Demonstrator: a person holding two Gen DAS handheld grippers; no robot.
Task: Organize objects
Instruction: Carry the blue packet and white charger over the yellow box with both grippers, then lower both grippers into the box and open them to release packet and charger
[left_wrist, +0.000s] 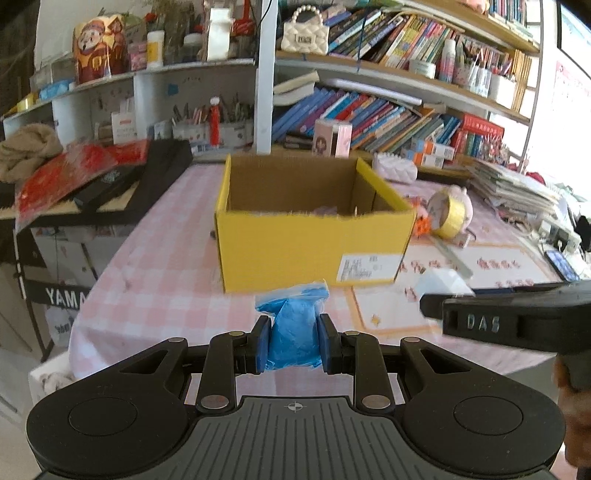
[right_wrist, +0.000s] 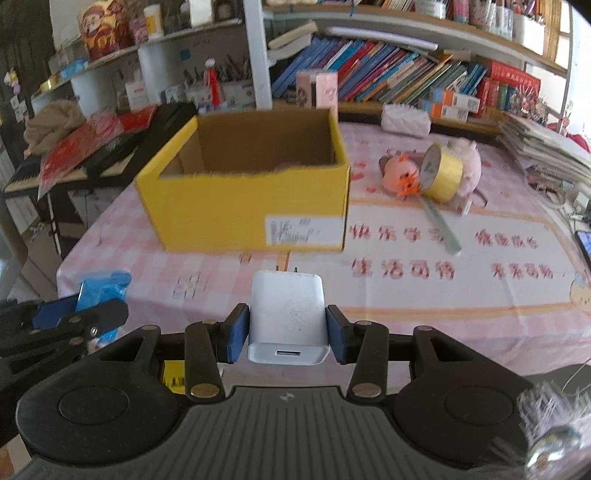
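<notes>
Your left gripper (left_wrist: 292, 341) is matt black plastic with blue rubbery pads; it pinches a crinkled blue plastic bag (left_wrist: 291, 328), thin and slightly glossy. Your right gripper (right_wrist: 288, 332) clamps a smooth white plastic charger (right_wrist: 288, 317), faintly scuffed. The box (right_wrist: 243, 206) is matt yellow corrugated cardboard with a paper label. The surface (right_wrist: 443, 295) wears pink checked cloth.

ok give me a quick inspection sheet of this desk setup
Surface: table under pink checked cloth.
Job's things: open yellow box; blue packet; white charger.
Clutter: tape roll, pink plush, ruler.
Grippers: left gripper shut on the packet; right gripper shut on the charger.
Cables: nothing seen clearly.
Surroundings: bookshelves, keyboard at left.
</notes>
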